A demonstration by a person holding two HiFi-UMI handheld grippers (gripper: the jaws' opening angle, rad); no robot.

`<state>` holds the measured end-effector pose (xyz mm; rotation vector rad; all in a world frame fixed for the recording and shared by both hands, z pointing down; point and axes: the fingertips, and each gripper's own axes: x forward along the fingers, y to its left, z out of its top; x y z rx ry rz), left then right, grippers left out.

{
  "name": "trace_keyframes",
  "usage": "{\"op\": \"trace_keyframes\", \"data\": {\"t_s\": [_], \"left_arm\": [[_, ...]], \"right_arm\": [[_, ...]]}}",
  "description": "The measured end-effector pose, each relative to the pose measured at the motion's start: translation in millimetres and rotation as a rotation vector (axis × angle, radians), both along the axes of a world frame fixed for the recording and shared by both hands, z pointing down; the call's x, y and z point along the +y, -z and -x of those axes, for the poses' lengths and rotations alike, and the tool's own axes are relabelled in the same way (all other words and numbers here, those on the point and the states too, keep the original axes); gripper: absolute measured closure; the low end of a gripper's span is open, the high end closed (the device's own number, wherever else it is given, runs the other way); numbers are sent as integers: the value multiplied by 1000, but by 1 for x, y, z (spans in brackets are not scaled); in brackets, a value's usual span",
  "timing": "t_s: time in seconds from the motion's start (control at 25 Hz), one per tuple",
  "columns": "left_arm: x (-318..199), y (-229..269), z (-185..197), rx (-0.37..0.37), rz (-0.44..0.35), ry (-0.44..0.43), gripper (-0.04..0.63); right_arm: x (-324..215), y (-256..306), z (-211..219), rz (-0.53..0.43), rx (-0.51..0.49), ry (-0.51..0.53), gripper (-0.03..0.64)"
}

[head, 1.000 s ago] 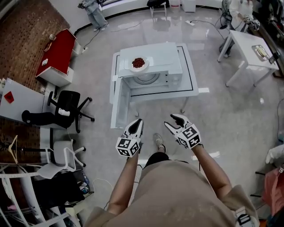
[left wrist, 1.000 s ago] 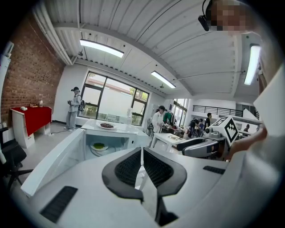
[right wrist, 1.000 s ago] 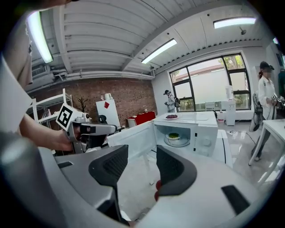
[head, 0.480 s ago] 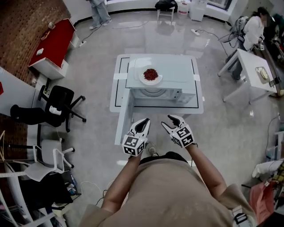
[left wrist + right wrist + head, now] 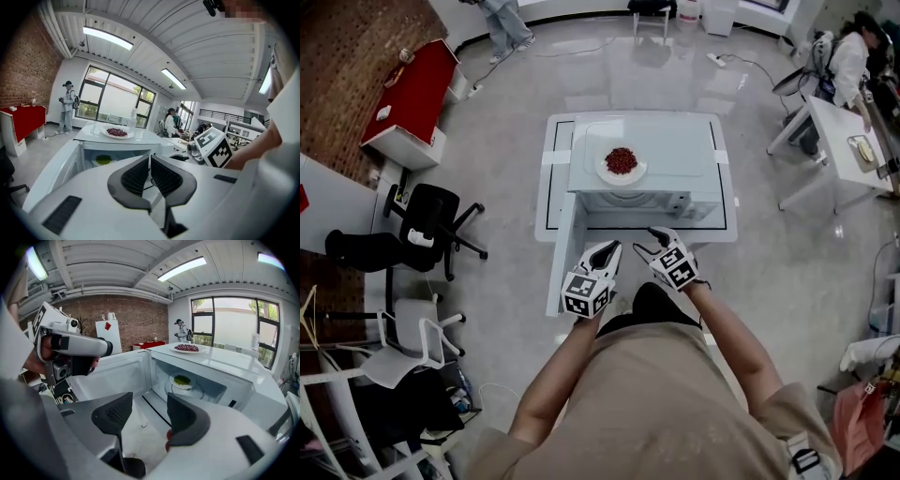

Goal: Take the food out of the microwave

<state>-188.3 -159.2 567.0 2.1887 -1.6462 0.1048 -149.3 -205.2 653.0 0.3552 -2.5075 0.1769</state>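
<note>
Sitting deep in microwave (image 5: 225, 364) — green food (image 5: 182, 379), indistinct.

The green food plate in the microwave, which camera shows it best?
Right gripper view: it looks into the open microwave, showing the plate of green food whole. Left gripper view catches it small, dim; head view sees only the microwave's top.

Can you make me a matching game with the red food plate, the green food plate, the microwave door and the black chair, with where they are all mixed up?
Things:
1. white plate of red food
2. white plate of green food
3. white microwave door
4. black office chair

Places or states:
A. swung open
B. inside the white microwave
C. on the grey floor
D. on top of the microwave

Pairs: 1-D, 2-B, 3-A, 4-C
</note>
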Motion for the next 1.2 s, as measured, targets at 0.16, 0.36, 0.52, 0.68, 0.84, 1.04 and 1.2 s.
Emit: {"op": "trace_keyframes", "data": {"t_s": [0.16, 0.36, 0.52, 0.68, 0.84, 1.04, 1.2], "left_arm": [[-8, -1, 7, -4, 23, 18, 586], [-21, -7, 20, -13, 51, 53, 586], [-28, -8, 26, -17, 60, 79, 586], [-26, -8, 38, -10, 65, 113, 586], [-16, -14, 45, 1, 79, 146, 586], [-2, -18, 46, -11, 107, 142, 586], [5, -18, 52, -23, 117, 140, 586]], "right_arm": [[-14, -15, 17, -13, 35, 16, 390], [-39, -45, 40, -85, 93, 43, 388], [-53, -76, 56, -105, 150, 88, 371], [-66, -103, 76, -100, 210, 135, 367], [-80, -136, 91, -88, 279, 148, 367], [-98, -165, 100, -99, 335, 134, 365], [-102, -169, 101, -76, 307, 101, 364]]}}
